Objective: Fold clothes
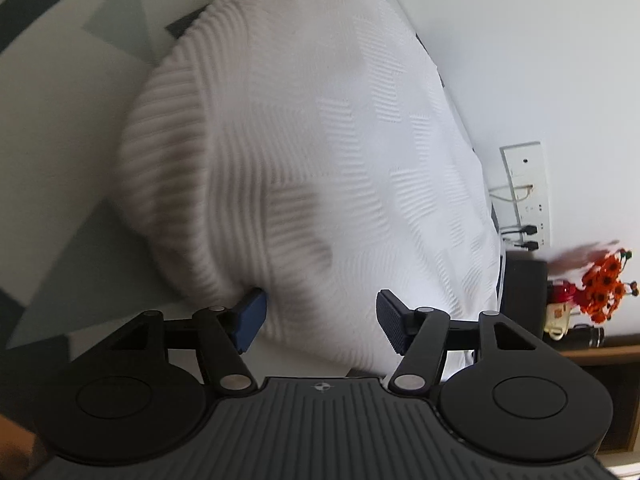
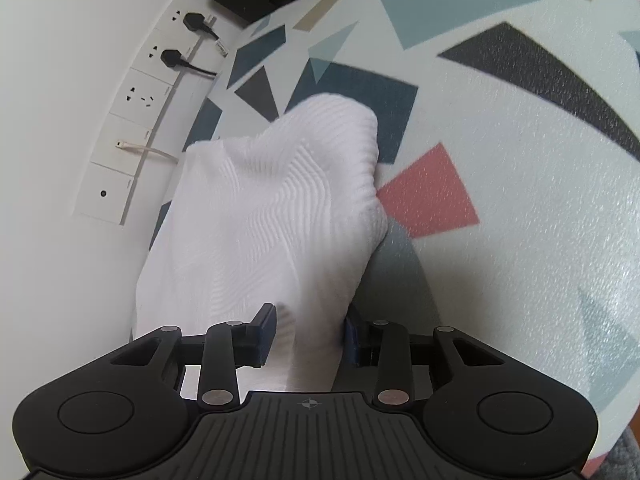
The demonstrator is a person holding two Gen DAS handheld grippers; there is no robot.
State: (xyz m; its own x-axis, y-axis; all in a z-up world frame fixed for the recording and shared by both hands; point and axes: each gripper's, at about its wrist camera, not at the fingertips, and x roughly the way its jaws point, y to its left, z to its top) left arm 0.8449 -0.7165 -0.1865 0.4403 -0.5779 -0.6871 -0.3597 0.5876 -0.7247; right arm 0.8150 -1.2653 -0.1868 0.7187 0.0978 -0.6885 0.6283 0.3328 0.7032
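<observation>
Between the blue pads of the right gripper runs a fold of the white ribbed garment, the pads closed against the cloth on both sides. Further left, the left gripper stands released, its pads apart over the garment. It lies bunched on the patterned tabletop, beside a wall with sockets.

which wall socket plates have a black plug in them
In the right wrist view, the top two plates in the wall socket strip. The third is empty, the fourth holds a beige cable, and the bottom one is blank.
</observation>
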